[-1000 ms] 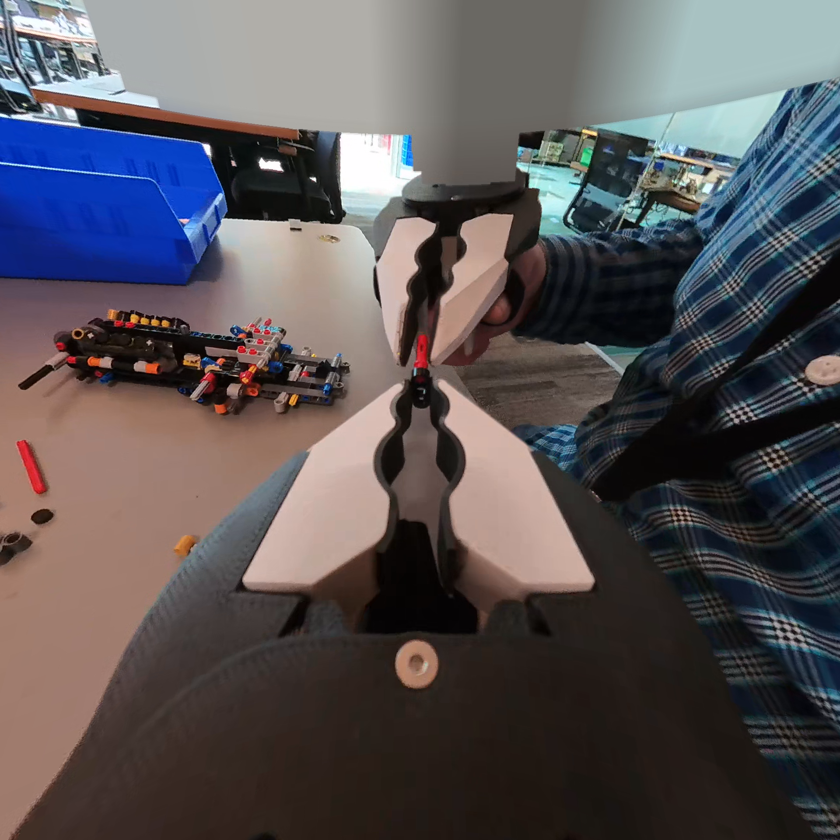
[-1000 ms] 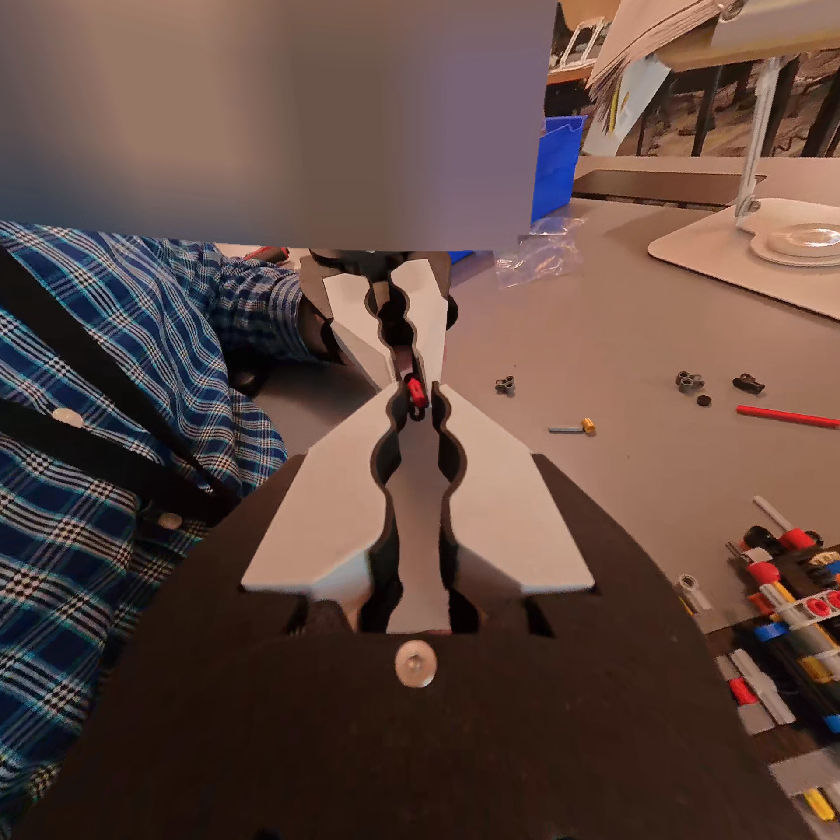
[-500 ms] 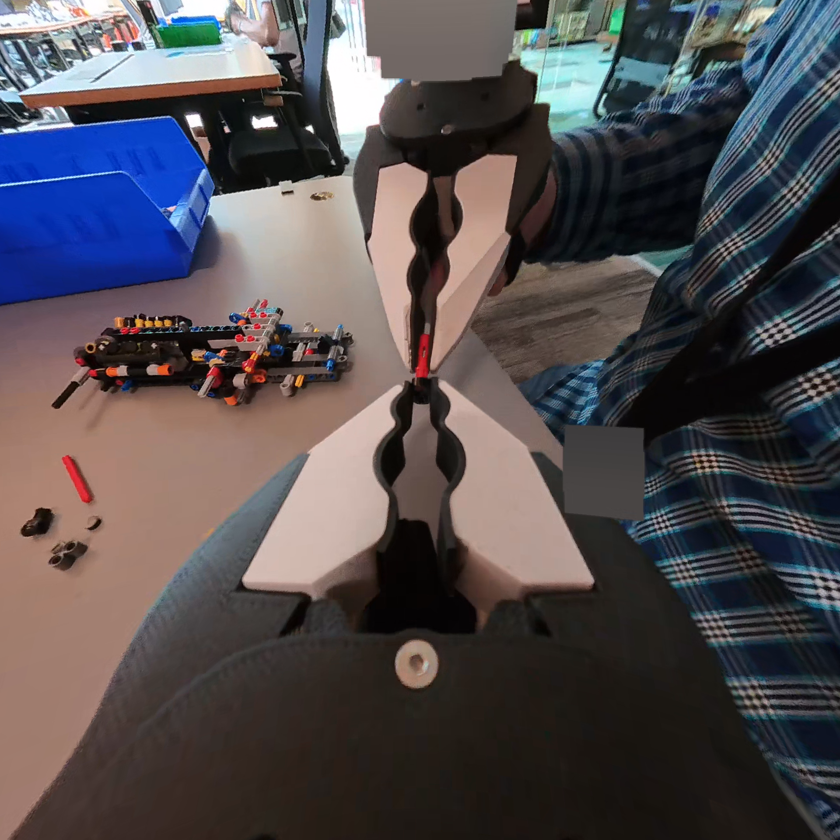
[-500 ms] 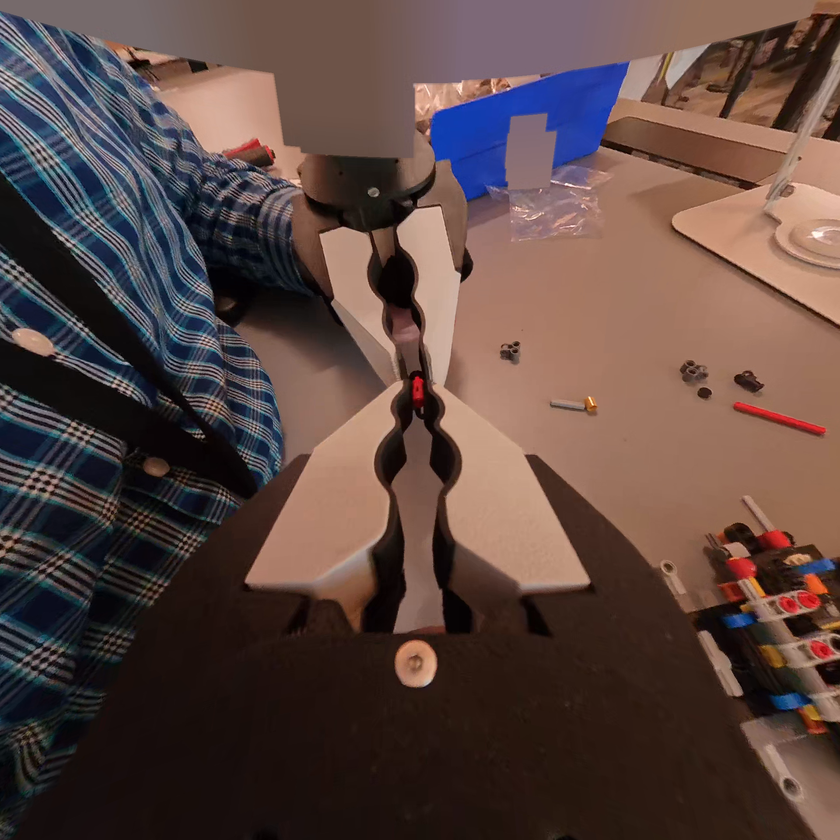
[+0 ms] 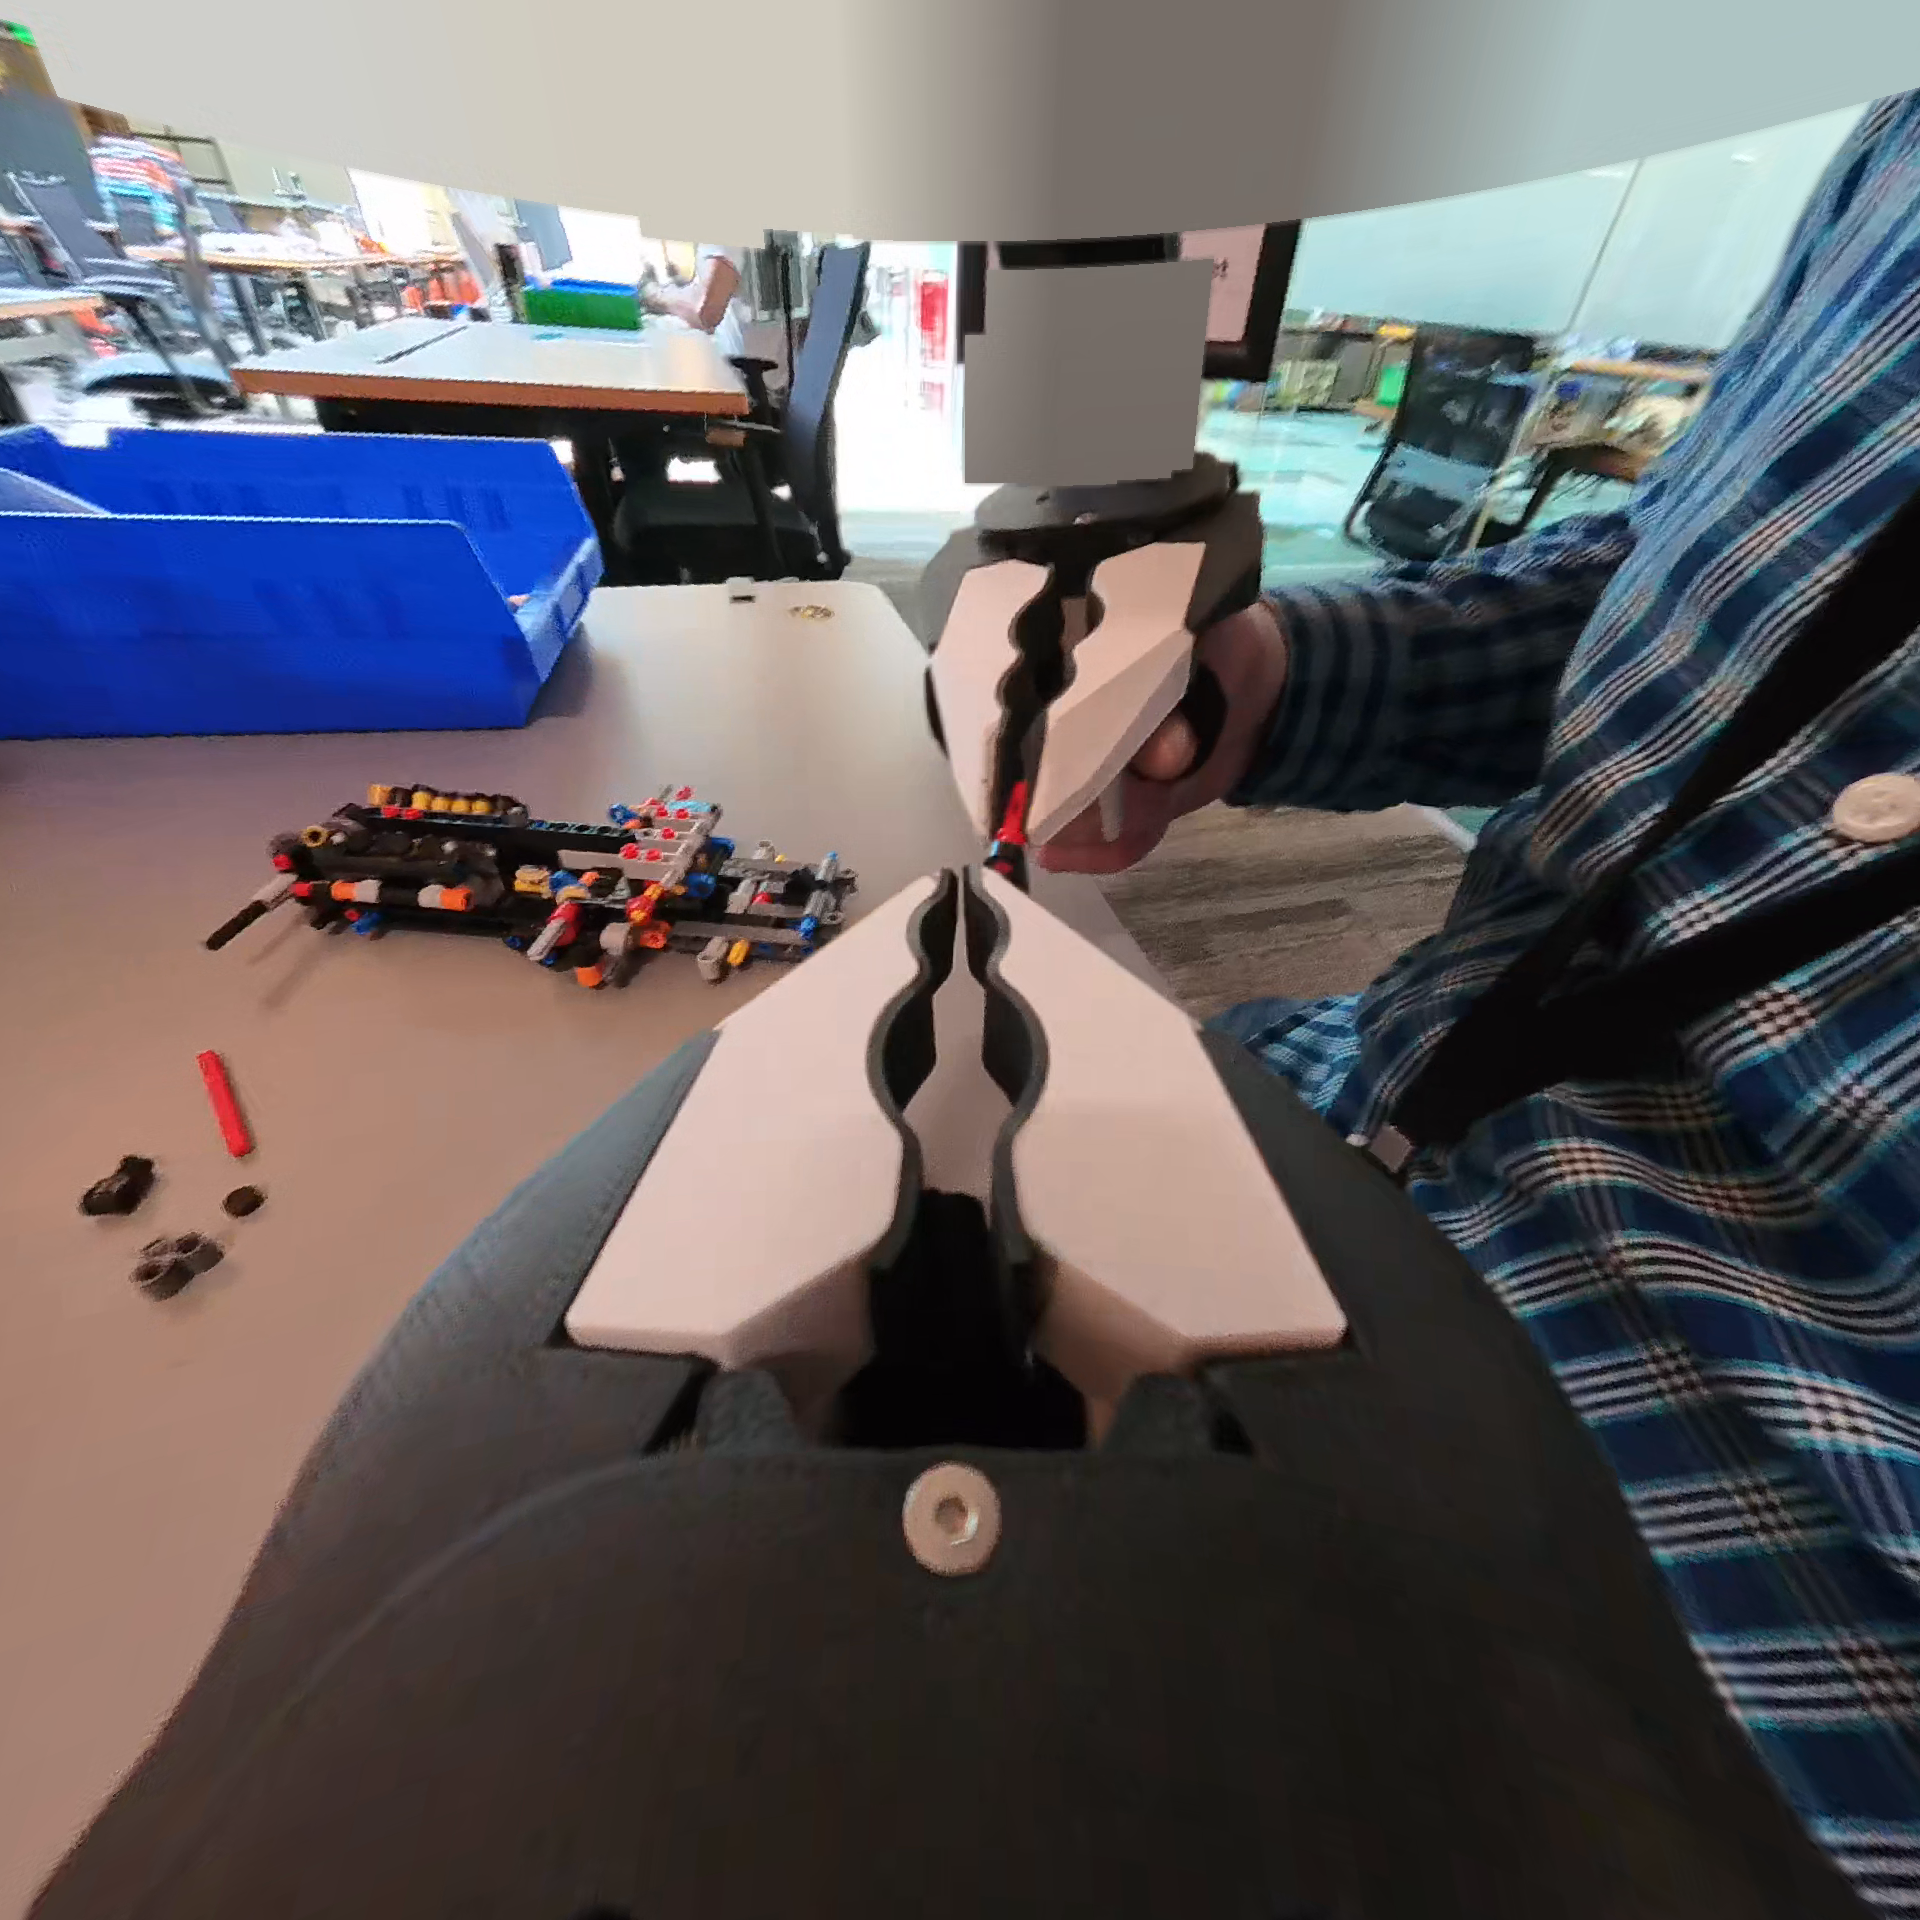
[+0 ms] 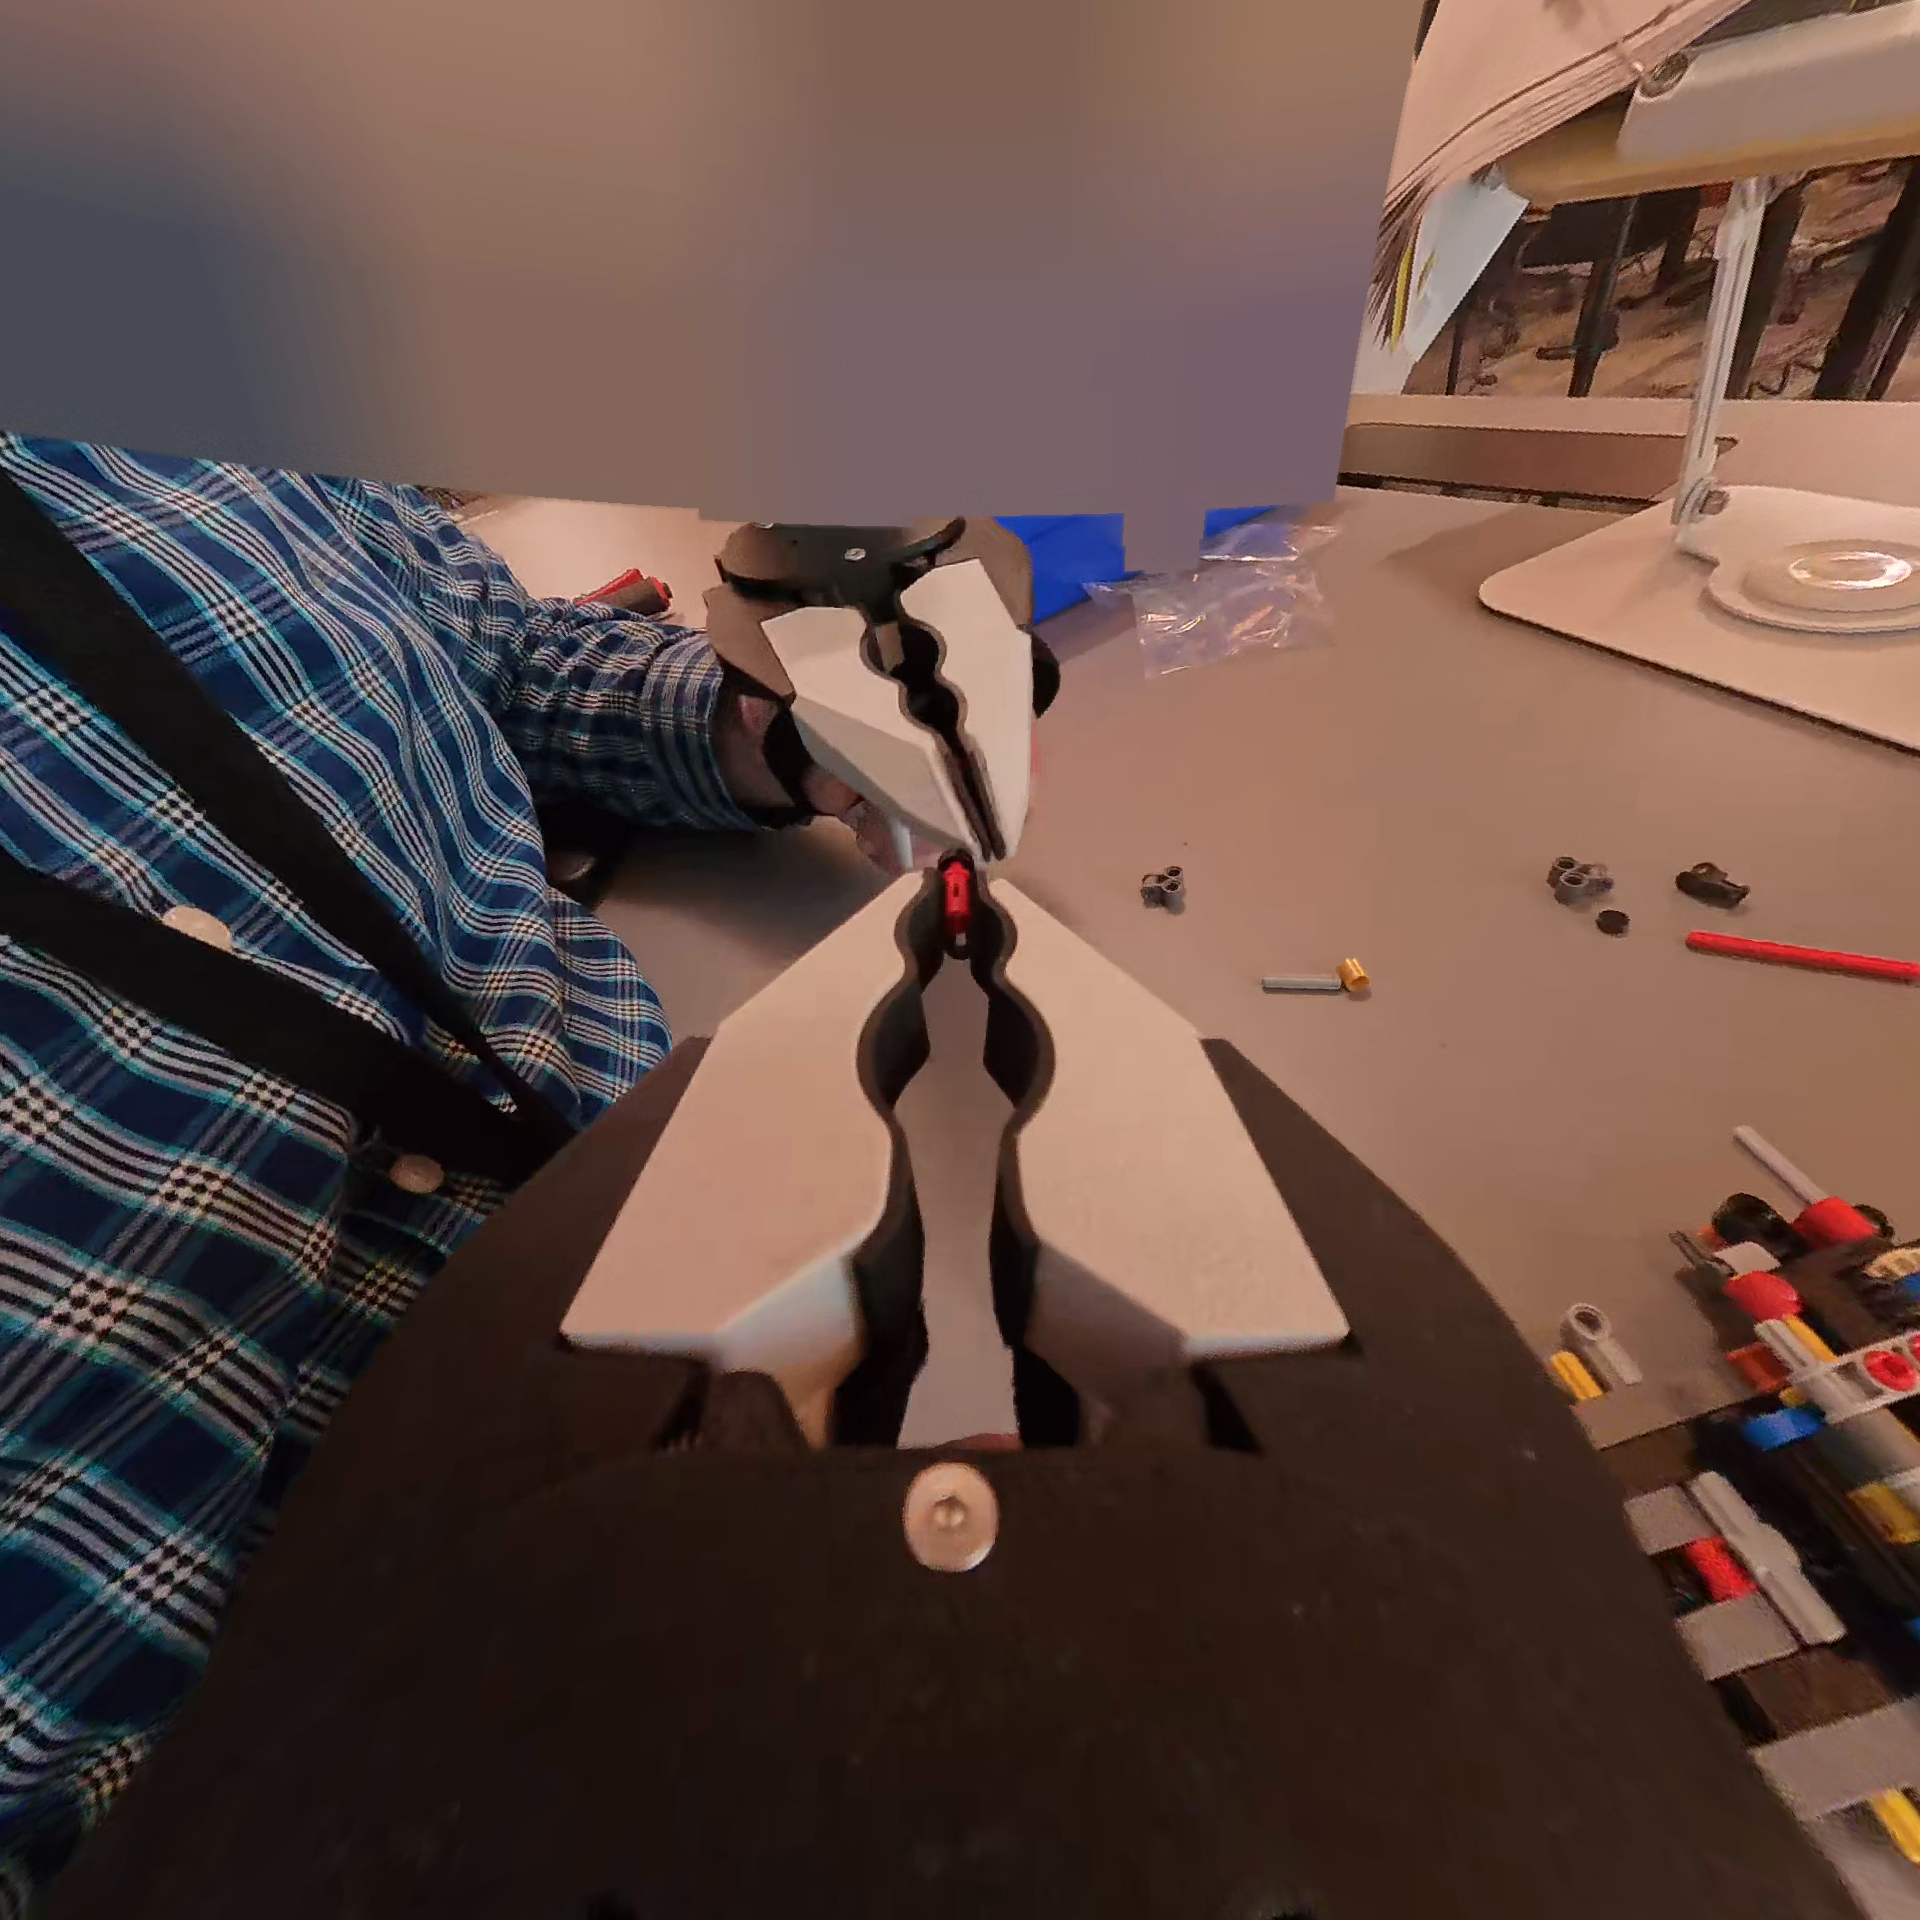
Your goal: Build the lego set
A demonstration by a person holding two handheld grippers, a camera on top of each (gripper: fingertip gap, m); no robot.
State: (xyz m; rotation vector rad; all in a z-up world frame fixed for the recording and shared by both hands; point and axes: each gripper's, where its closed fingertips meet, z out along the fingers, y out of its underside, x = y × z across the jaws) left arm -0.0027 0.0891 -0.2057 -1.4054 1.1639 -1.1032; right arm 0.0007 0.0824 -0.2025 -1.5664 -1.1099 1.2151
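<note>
Now | right gripper [image 6: 958, 902] pinches red pin [image 6: 954, 896] | pin's black tip [image 5: 1000, 858] half hidden

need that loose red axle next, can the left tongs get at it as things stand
Probably yes. The red axle lies alone on bare table, nothing over it. The left tongs are shut and look empty, so they must open first.

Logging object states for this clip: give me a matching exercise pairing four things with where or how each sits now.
Things:
1. red pin
2. red axle
3. blue bin
4. clear plastic bag

States:
A. lying on the table beside small dark parts
B. crumpled, near the white stand base
C. clamped in the right gripper tips
D. behind the lego assembly

Pairs: 1-C, 2-A, 3-D, 4-B
</note>
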